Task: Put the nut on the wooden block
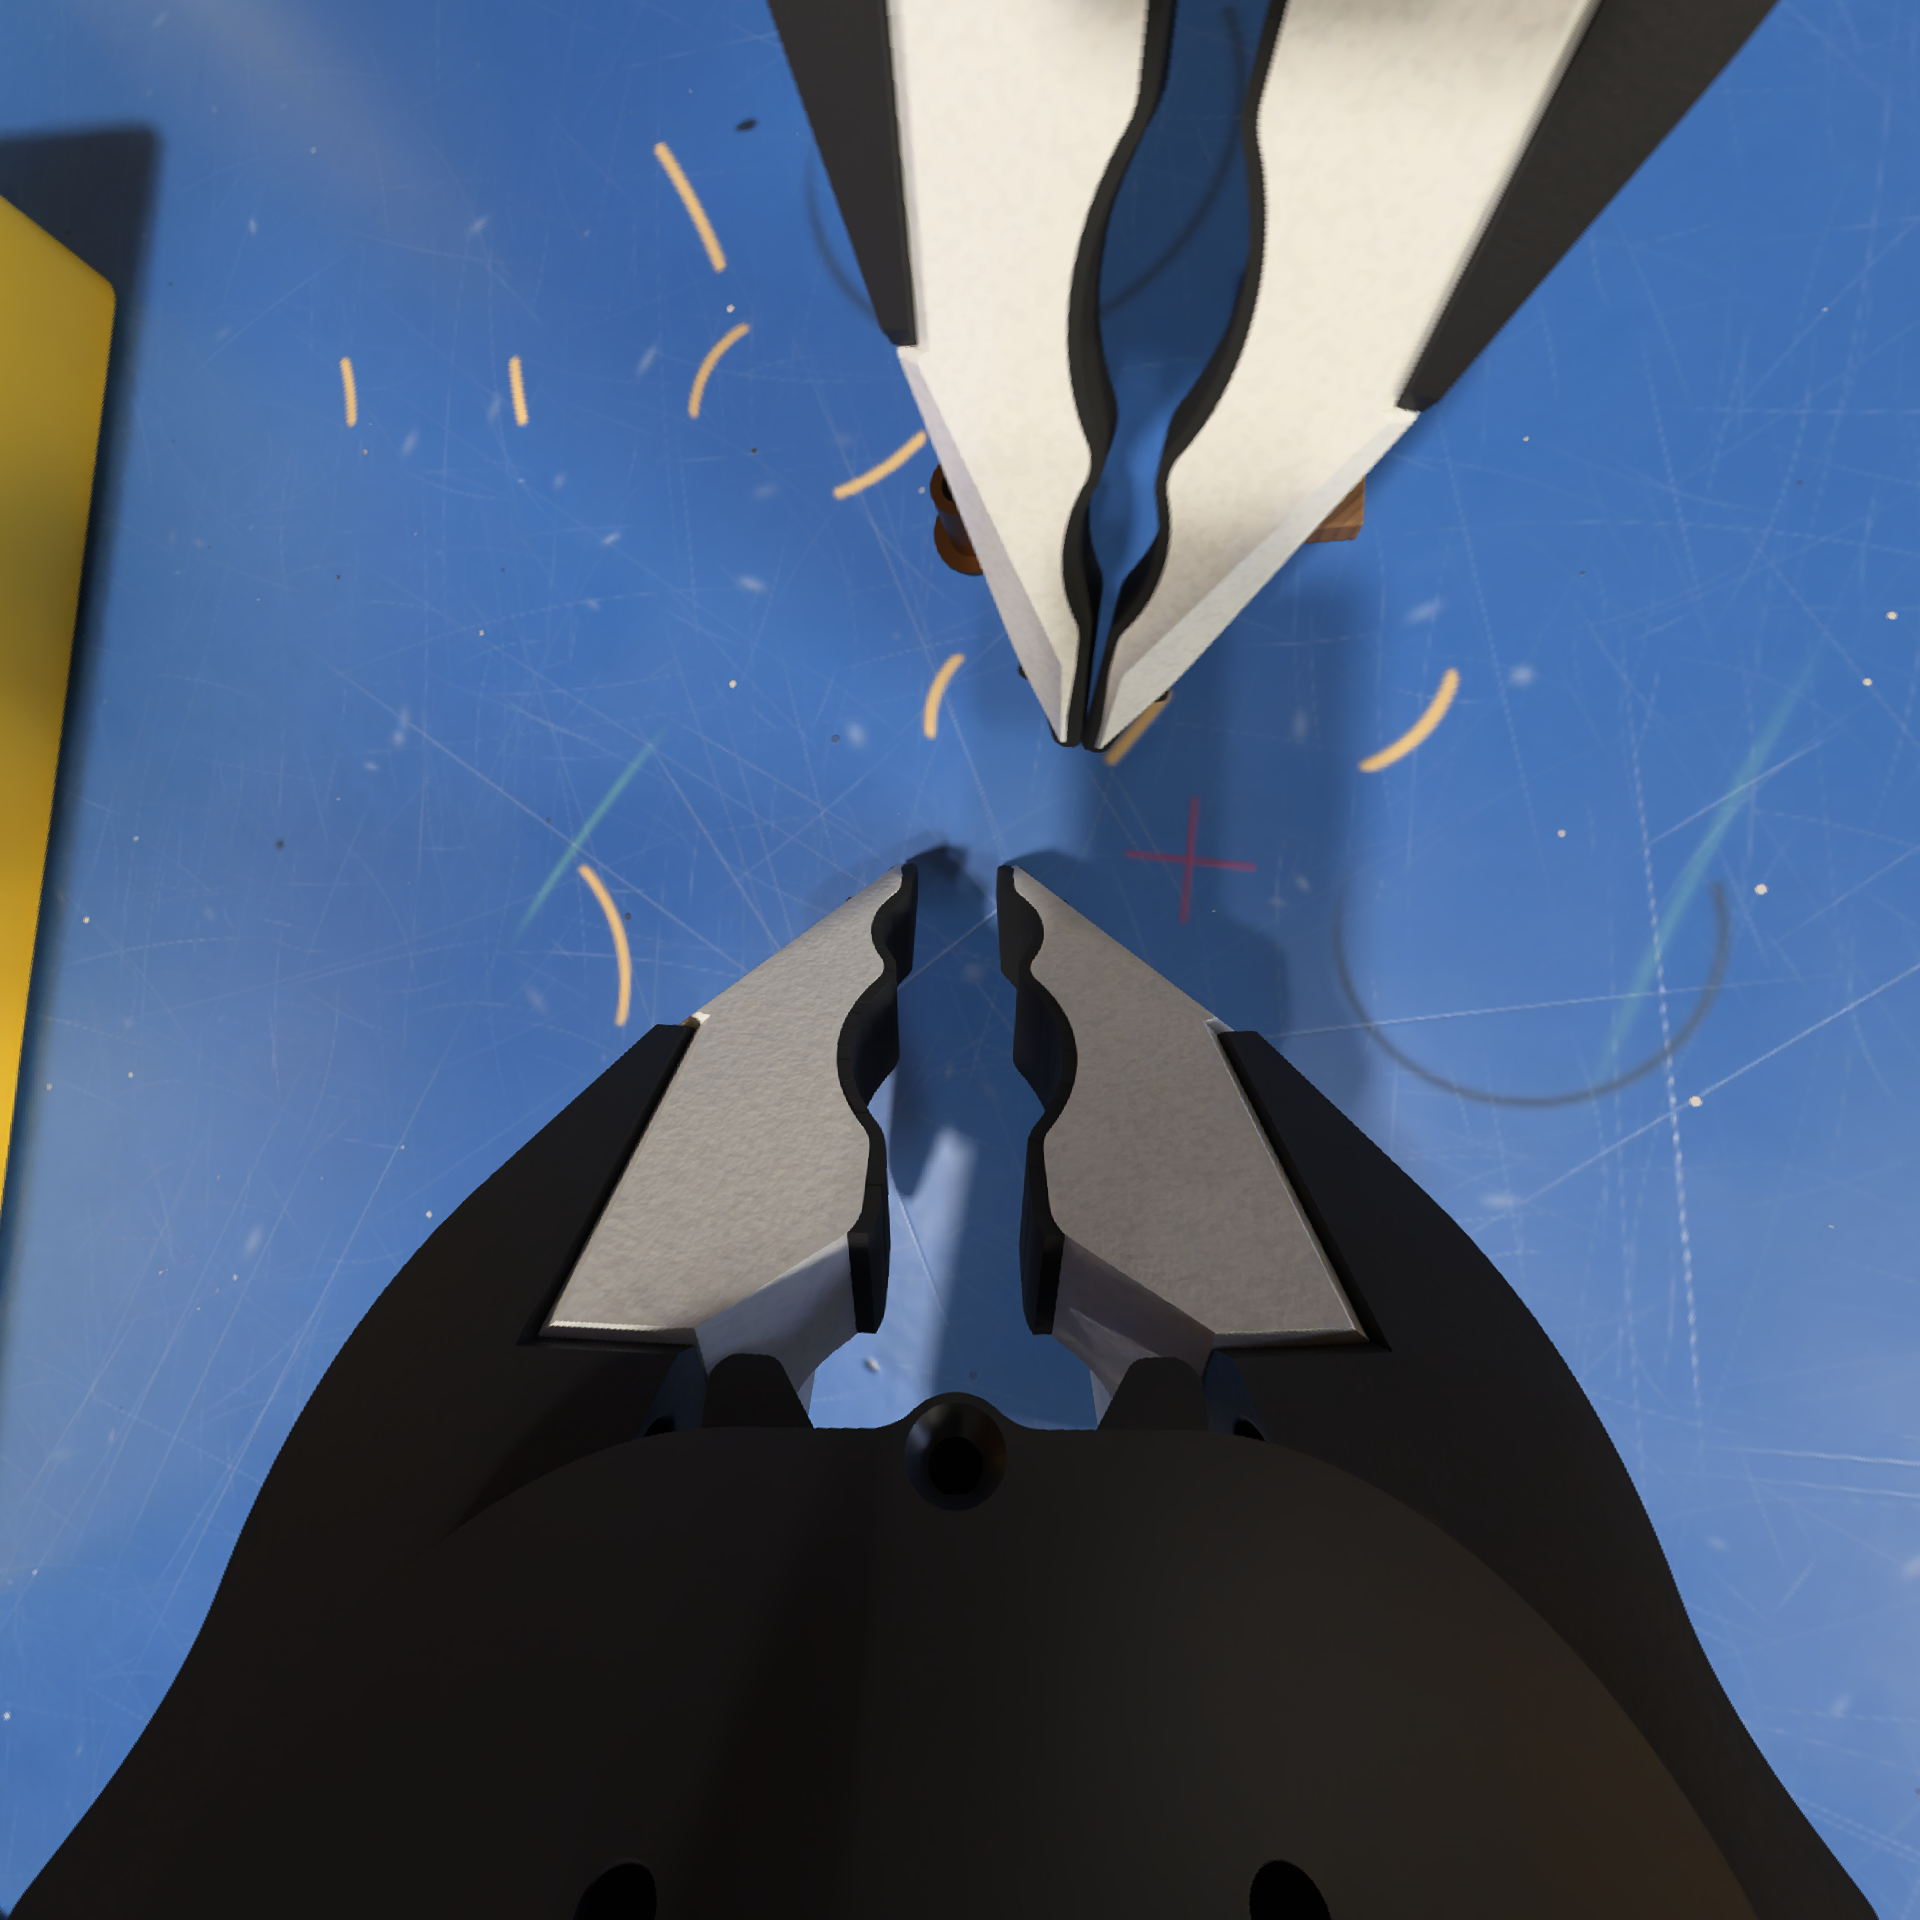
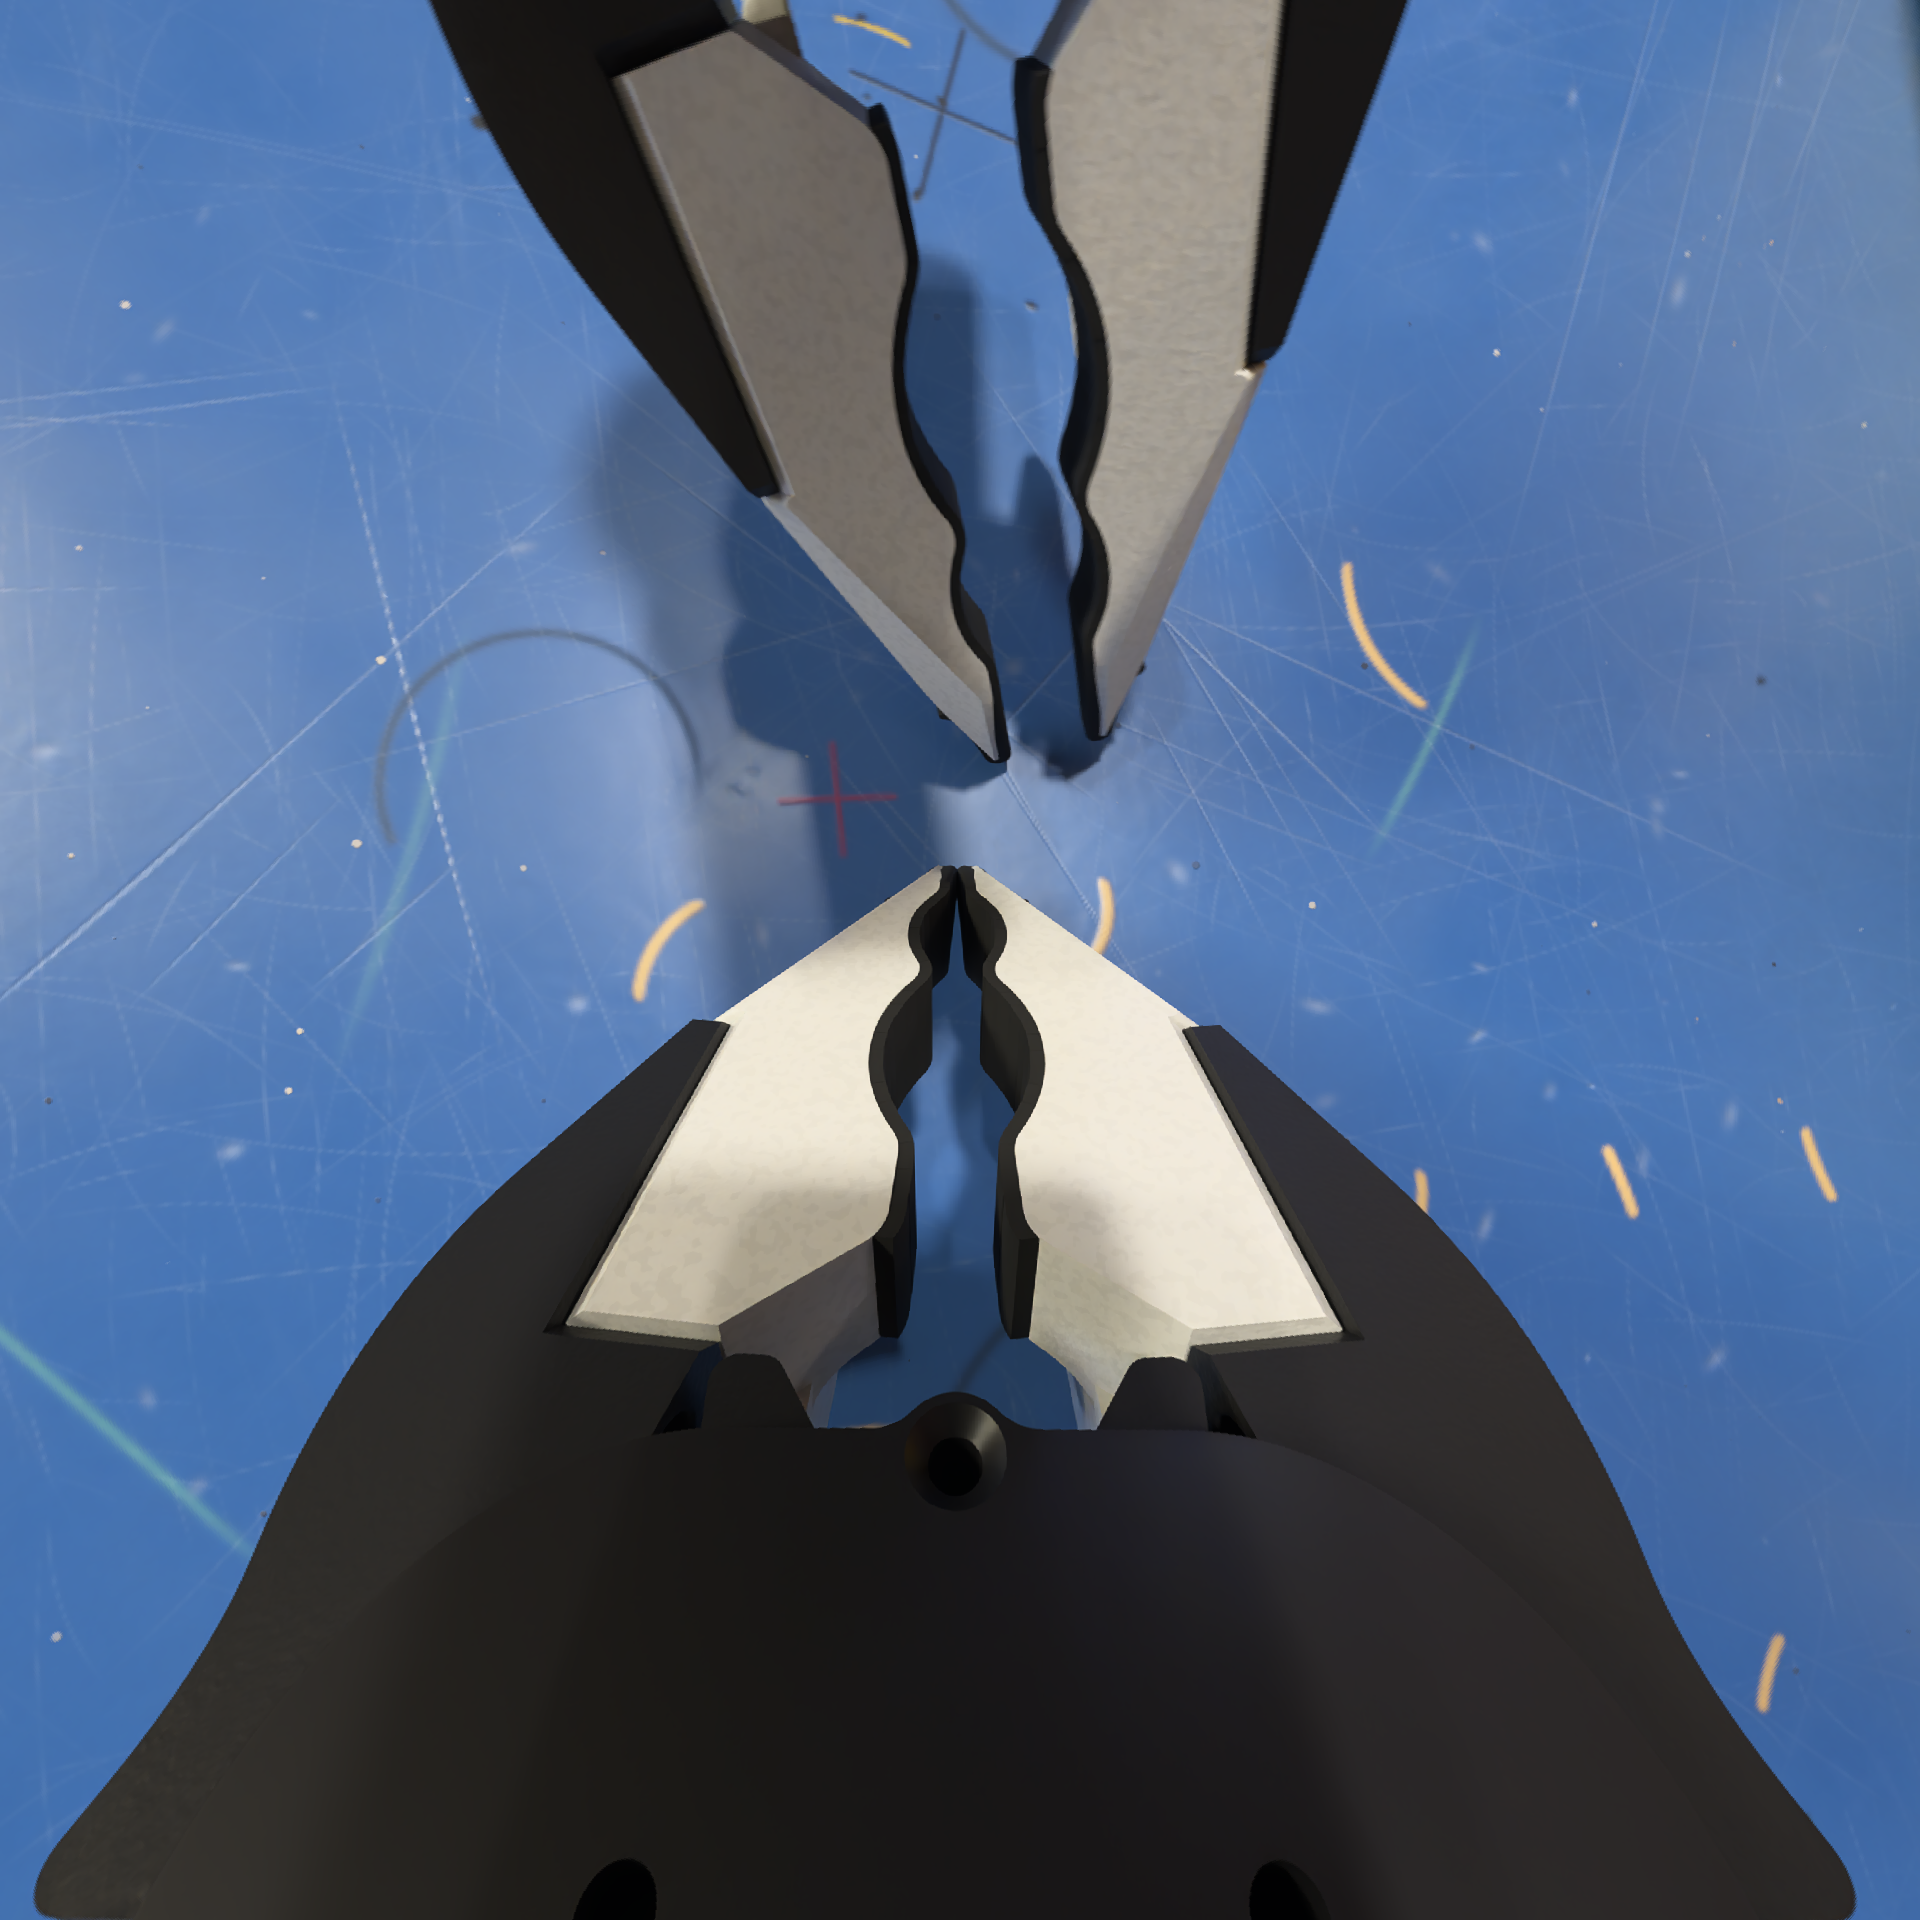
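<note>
My left gripper (image 1: pixel 956 873) hangs tip-down over the blue surface (image 1: pixel 364 727), its fingers (image 1: pixel 769 1101) parted with only bare surface between them. Facing it tip to tip, my right gripper (image 2: pixel 956 871) is clenched on nothing. Open blue spreads wide on both sides; a yellow board (image 1: pixel 52 623) lies along the far left edge. Behind my right gripper, the wooden block (image 1: pixel 1340 525) shows only a corner, and a brown ridged piece (image 1: pixel 951 520), perhaps the nut, peeks out opposite. I cannot tell its axis or which way it points.
</note>
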`<state>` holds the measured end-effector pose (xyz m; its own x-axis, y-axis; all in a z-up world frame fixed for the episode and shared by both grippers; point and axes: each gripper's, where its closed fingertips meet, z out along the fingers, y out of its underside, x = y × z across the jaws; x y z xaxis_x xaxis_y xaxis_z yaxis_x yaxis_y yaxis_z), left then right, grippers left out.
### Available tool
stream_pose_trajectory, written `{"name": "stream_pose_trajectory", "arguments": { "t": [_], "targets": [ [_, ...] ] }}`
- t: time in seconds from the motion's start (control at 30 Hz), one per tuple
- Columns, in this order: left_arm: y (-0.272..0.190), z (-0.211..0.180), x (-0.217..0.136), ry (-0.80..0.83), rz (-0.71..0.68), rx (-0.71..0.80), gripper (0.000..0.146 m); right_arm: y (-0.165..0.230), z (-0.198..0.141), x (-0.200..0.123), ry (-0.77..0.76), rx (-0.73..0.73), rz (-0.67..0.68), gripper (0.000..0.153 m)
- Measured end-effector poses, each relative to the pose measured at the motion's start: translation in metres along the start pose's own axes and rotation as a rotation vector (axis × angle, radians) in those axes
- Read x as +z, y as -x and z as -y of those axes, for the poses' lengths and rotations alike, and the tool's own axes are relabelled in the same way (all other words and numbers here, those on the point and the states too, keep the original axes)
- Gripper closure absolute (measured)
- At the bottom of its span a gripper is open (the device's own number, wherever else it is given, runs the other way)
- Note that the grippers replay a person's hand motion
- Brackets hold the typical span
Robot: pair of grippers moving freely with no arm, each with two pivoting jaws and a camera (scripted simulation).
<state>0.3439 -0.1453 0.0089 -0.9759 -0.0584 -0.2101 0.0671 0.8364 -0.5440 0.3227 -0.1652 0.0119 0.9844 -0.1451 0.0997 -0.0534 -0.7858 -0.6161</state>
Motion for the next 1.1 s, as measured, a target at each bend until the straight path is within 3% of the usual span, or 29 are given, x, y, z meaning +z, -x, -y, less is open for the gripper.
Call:
{"name": "stream_pose_trajectory", "arguments": {
  "t": [0.23, 0.37, 0.47, 0.73, 1.1],
  "targets": [
    [-0.011, 0.009, 0.005, -0.023, -0.018, 0.045, 0.143, -0.009, -0.013, -0.008, 0.037, 0.032, -0.003, 0.153],
    [-0.006, 0.016, -0.004, -0.038, 0.025, 0.094, 0.140, -0.015, -0.020, -0.014, 0.071, 0.028, -0.041, 0.153],
    [0.008, 0.019, -0.001, -0.054, 0.050, 0.066, 0.136, -0.005, -0.017, -0.017, 0.045, 0.016, 0.018, 0.153],
    [0.012, 0.029, 0.017, -0.059, -0.036, 0.100, 0.130, -0.009, -0.017, -0.017, 0.029, 0.044, 0.011, 0.153],
    [0.001, 0.036, 0.025, -0.048, -0.133, 0.127, 0.133, -0.014, -0.037, -0.023, 0.092, 0.100, 0.029, 0.153]
  ]
}}
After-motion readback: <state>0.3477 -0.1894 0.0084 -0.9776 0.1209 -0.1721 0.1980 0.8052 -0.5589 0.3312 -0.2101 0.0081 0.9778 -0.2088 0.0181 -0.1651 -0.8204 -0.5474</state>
